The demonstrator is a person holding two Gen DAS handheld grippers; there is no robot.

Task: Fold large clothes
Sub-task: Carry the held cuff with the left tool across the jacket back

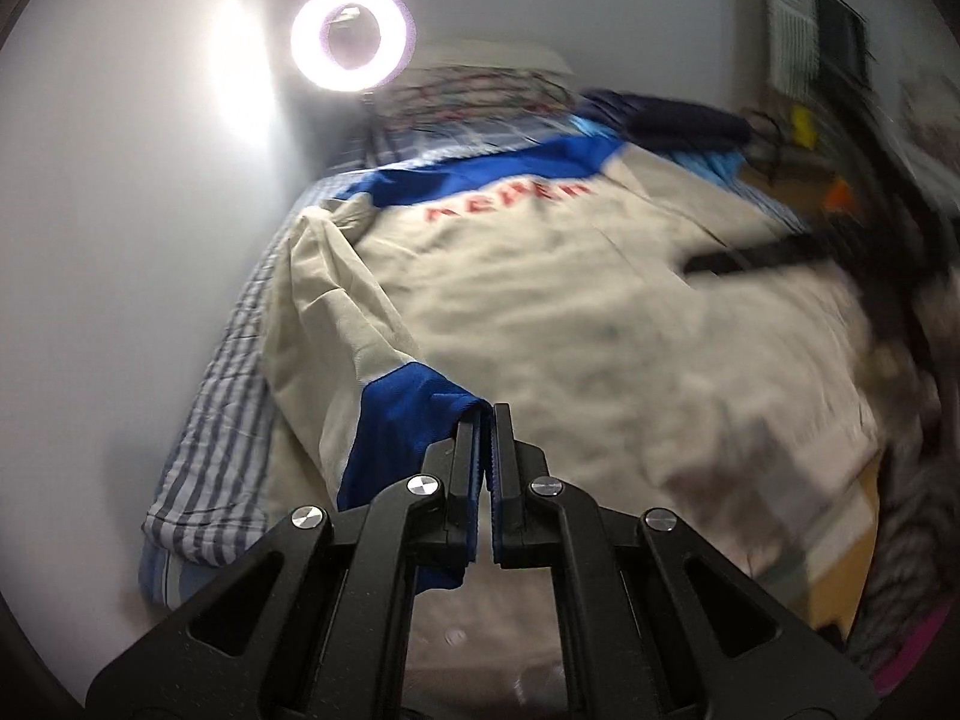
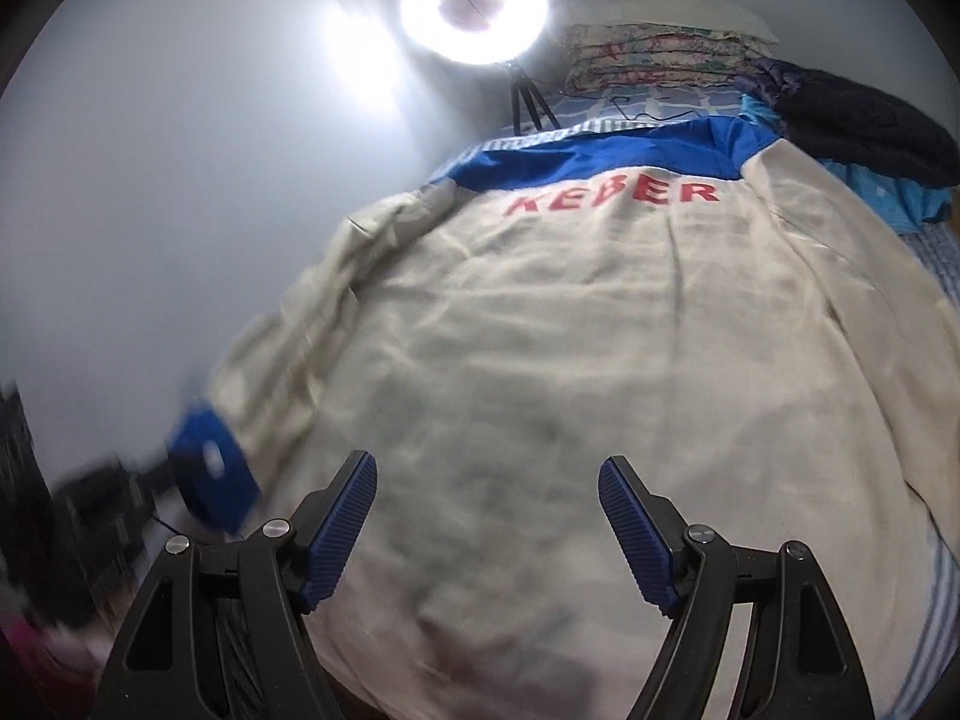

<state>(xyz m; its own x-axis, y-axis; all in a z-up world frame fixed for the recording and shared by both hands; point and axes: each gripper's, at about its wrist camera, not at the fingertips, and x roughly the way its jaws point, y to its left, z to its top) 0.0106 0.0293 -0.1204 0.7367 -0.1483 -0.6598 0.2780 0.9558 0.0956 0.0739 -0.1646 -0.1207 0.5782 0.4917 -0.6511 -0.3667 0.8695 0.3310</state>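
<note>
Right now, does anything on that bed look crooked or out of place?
Only the jacket's sleeve: its blue cuff is pinched in the shut left gripper and lifted. The rest lies flat.

Both wrist views look steeply down, close over the cream jacket (image 1: 540, 312) on the bed; left view sits leftward, apparently motion-blurred. Shared: jacket (image 2: 570, 360), ring light (image 1: 353, 36).

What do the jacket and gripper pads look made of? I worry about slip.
Jacket: thin woven cloth, probably synthetic, matte cream with blue trim; it creases finely and drapes limply. Right gripper pads: blue, ribbed, apparently rubber or soft plastic. Both are guesses from looks.
</note>
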